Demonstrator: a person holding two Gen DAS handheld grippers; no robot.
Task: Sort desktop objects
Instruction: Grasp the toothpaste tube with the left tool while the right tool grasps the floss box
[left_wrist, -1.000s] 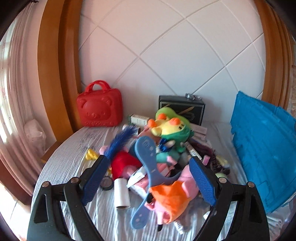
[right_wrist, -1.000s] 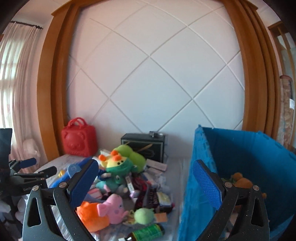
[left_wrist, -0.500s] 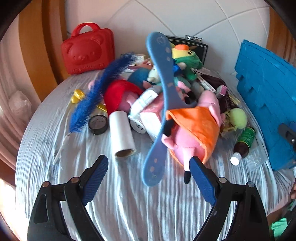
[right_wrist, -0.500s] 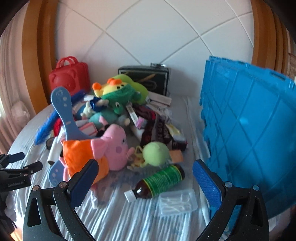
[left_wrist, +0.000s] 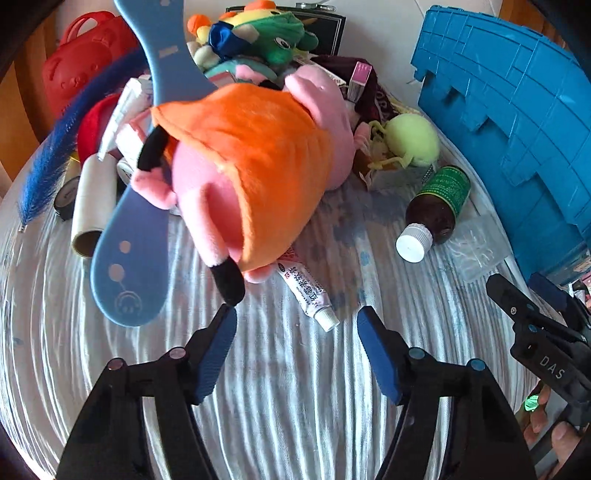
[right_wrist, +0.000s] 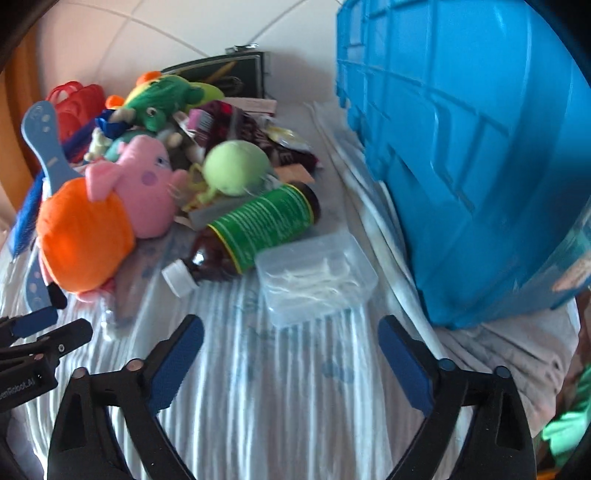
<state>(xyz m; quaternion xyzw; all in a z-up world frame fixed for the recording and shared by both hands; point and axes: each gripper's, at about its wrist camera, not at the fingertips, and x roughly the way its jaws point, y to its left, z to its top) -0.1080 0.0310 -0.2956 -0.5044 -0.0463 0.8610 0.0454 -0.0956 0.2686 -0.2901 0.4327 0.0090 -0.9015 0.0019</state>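
Observation:
A heap of toys and small items lies on a white-clothed table (left_wrist: 280, 387). A pink pig plush in an orange dress (left_wrist: 255, 162) (right_wrist: 92, 221) lies nearest, on a blue paddle (left_wrist: 129, 254). My left gripper (left_wrist: 297, 323) hovers just in front of the pig's black foot and a white ointment tube (left_wrist: 306, 291); its jaws are closing with nothing between them. My right gripper (right_wrist: 290, 338) hangs just before a clear plastic box of floss picks (right_wrist: 314, 277) and a brown bottle with a green label (right_wrist: 255, 225); its jaws are closing too, empty.
A big blue crate (right_wrist: 480, 147) (left_wrist: 517, 110) stands at the right. Behind the pig lie a green ball toy (right_wrist: 236, 166), a green plush (right_wrist: 162, 96), a red bear case (left_wrist: 74, 74), a blue feather (left_wrist: 55, 155), a paper roll (left_wrist: 90, 206) and a dark box (right_wrist: 229, 77).
Both grippers have dropped and tipped down toward the table, so the heap looms much closer. Both pairs of jaws have narrowed.

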